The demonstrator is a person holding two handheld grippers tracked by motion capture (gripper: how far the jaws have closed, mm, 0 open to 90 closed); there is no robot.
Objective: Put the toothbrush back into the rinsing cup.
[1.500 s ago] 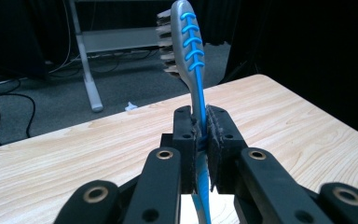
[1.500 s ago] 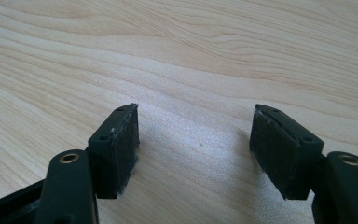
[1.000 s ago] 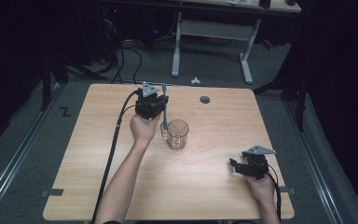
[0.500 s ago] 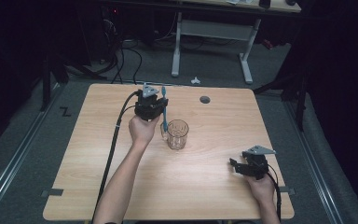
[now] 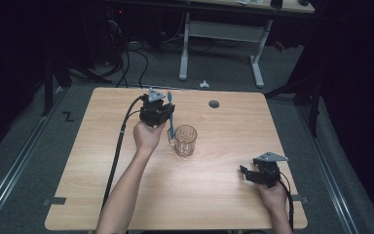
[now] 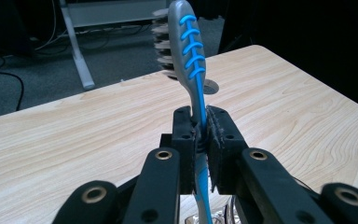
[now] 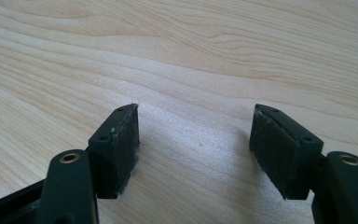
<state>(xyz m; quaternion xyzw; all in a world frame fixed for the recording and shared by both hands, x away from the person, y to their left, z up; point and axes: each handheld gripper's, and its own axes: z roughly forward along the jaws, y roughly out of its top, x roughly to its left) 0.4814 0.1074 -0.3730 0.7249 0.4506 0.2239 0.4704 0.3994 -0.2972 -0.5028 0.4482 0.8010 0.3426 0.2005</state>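
Note:
A grey and blue toothbrush (image 6: 190, 56) stands upright between the pads of my left gripper (image 6: 200, 140), which is shut on its handle, bristle head up. From above, the left gripper (image 5: 161, 115) hovers over the table's middle left with the toothbrush (image 5: 171, 119) running down beside a clear glass cup (image 5: 185, 140); the handle's lower end is at the cup's left rim. My right gripper (image 7: 193, 144) stands open over bare wood with nothing between its pads (image 7: 116, 144). In the high view that right gripper (image 5: 247, 171) rests low near the table's front right.
The wooden table (image 5: 126, 195) has a round cable hole (image 5: 214, 104) near its far edge. A white desk frame (image 5: 221, 34) and cables (image 5: 126, 63) stand on the grey floor beyond. A small white object (image 5: 204, 84) lies on the floor behind the table.

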